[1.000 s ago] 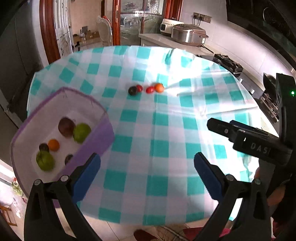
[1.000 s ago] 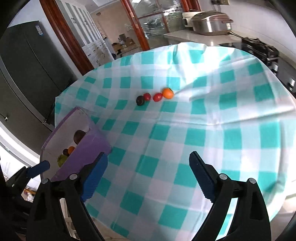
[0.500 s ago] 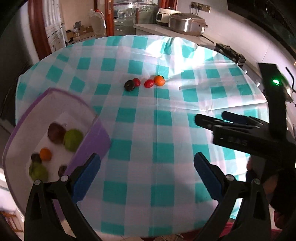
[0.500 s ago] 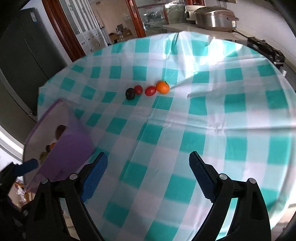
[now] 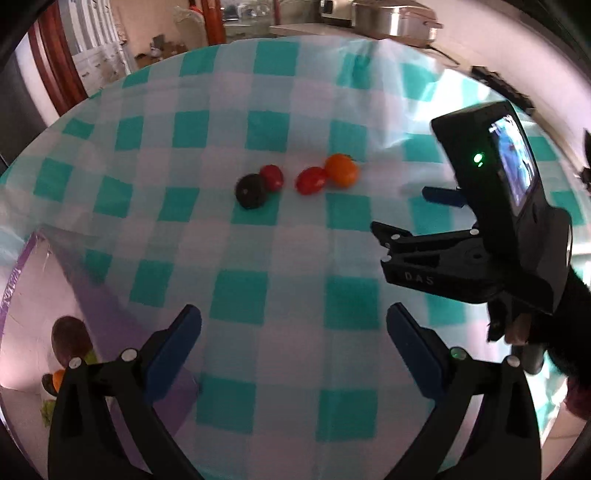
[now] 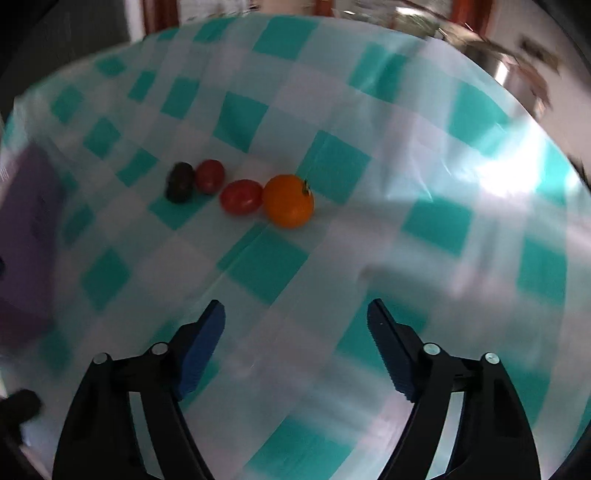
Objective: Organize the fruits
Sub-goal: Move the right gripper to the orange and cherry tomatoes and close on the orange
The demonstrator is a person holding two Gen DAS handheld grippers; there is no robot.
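Observation:
Several small fruits lie in a row on the checked tablecloth: a dark fruit (image 5: 251,191), a red tomato (image 5: 272,177), another red tomato (image 5: 311,180) and an orange fruit (image 5: 341,170). The same row shows in the right wrist view, with the orange fruit (image 6: 289,200) nearest my right gripper (image 6: 295,325). That gripper is open and empty, and shows from the side in the left wrist view (image 5: 406,214). My left gripper (image 5: 293,332) is open and empty. A purple basket (image 5: 99,302) at the left holds a few fruits (image 5: 70,336).
The round table (image 5: 280,258) has a teal and white checked cloth. A kitchen counter with a metal pot (image 5: 391,18) stands behind it. The purple basket also shows blurred at the left edge of the right wrist view (image 6: 26,236).
Both grippers have moved forward toward the row of fruits. The right gripper has advanced furthest and swung left, so the orange fruit looks much larger. Both stay open.

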